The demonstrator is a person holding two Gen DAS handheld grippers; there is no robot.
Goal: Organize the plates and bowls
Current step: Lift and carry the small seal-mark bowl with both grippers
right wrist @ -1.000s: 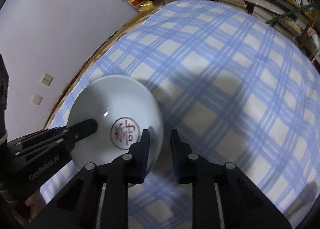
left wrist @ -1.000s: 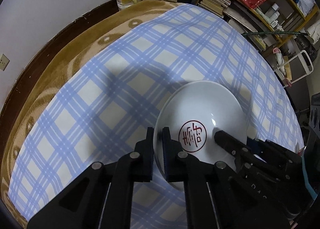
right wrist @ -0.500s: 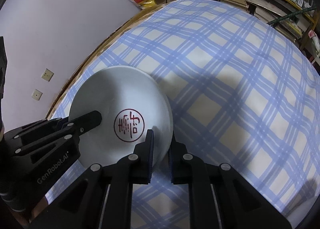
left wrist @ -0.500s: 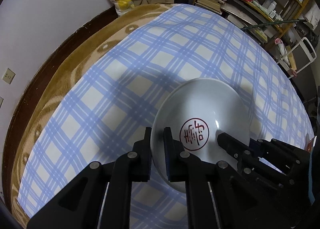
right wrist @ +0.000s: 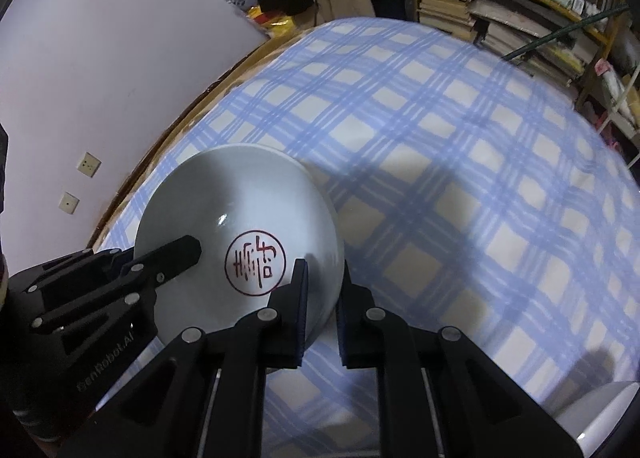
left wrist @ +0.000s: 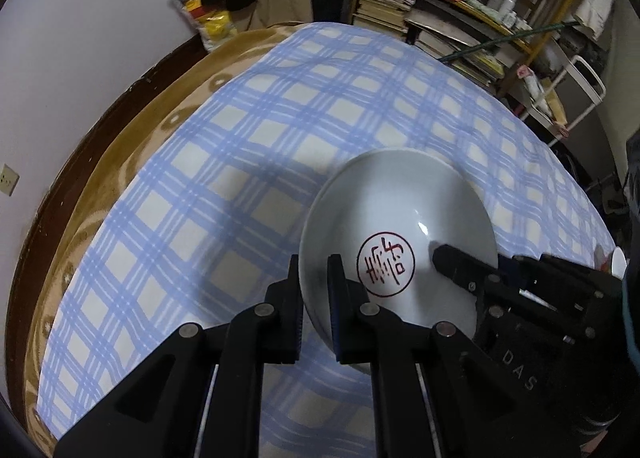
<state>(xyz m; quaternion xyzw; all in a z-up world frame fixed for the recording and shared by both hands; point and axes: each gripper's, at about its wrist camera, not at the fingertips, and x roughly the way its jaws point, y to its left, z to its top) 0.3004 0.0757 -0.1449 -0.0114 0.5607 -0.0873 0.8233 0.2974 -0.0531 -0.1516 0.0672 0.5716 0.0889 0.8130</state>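
- White bowl (left wrist: 396, 218) with a red seal mark (left wrist: 386, 264) is hanging above the blue-checked cloth (left wrist: 280, 130), between both grippers.
- Left gripper (left wrist: 314, 278) is pinching the bowl's left rim.
- Right gripper (right wrist: 322, 282) is pinching the opposite rim.
- Shelves (left wrist: 460, 18) of books are standing beyond the cloth.

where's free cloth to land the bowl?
The white bowl, pinched at opposite rims by the left hand-held gripper and right hand-held gripper, has bare checked tablecloth on its wall side and ahead toward the bookshelf. Crowded only near the lower right of the right wrist view, by another white dish.
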